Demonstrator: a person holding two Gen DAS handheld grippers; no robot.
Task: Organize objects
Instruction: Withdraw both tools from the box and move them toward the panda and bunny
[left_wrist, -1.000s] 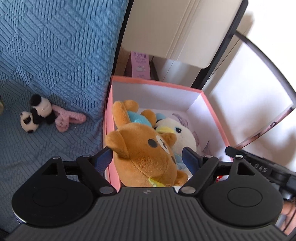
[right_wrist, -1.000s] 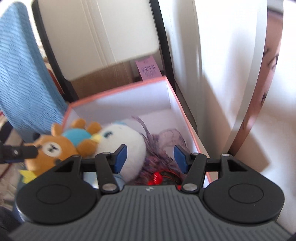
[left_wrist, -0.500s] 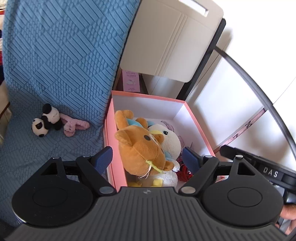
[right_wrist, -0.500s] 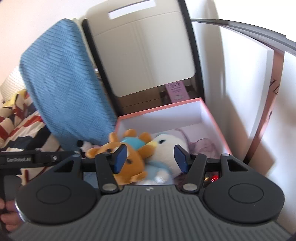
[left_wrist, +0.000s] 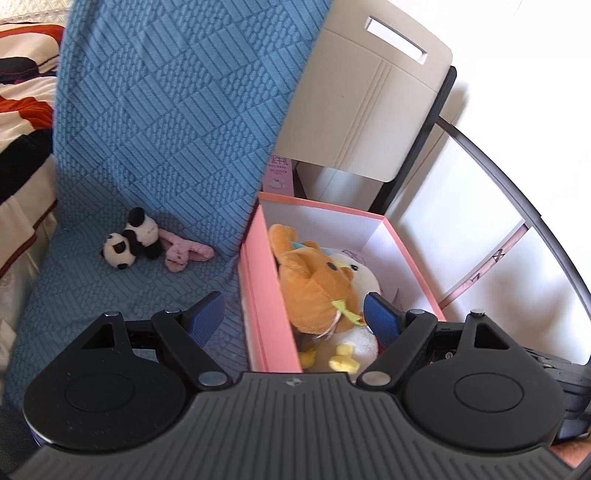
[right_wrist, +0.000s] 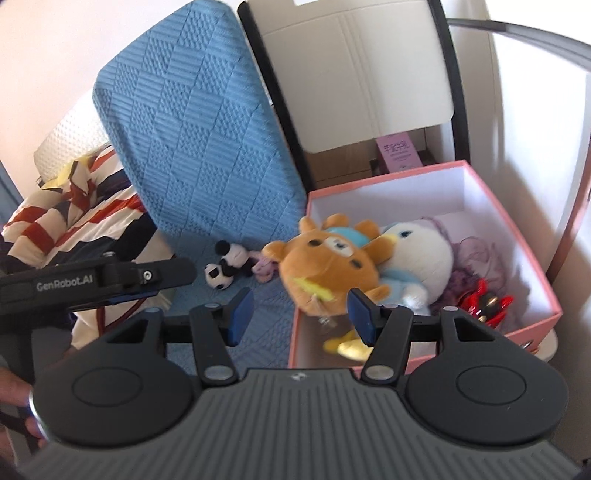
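Observation:
A pink box (left_wrist: 267, 295) (right_wrist: 517, 240) stands beside a blue chair. In it lie an orange bear (left_wrist: 314, 288) (right_wrist: 328, 266), a white penguin plush (left_wrist: 365, 280) (right_wrist: 421, 258), purple fabric (right_wrist: 476, 254) and a red toy (right_wrist: 484, 299). A panda plush (left_wrist: 129, 242) (right_wrist: 225, 266) and a small pink plush (left_wrist: 184, 253) (right_wrist: 264, 267) lie on the chair seat. My left gripper (left_wrist: 293, 319) is open and empty above the box's left wall; it also shows in the right wrist view (right_wrist: 110, 280). My right gripper (right_wrist: 299, 315) is open and empty near the box's front left corner.
The blue textured cover (left_wrist: 166, 110) (right_wrist: 199, 122) drapes the chair back and seat. A beige chair back (left_wrist: 365, 107) (right_wrist: 369, 66) stands behind the box. A small pink carton (left_wrist: 280, 173) (right_wrist: 399, 151) sits behind the box. A striped blanket (right_wrist: 66, 218) lies at left.
Both grippers have pulled back and up from the box. The orange bear, between the left jaws a second ago, now lies in the box. More of the chair and room shows.

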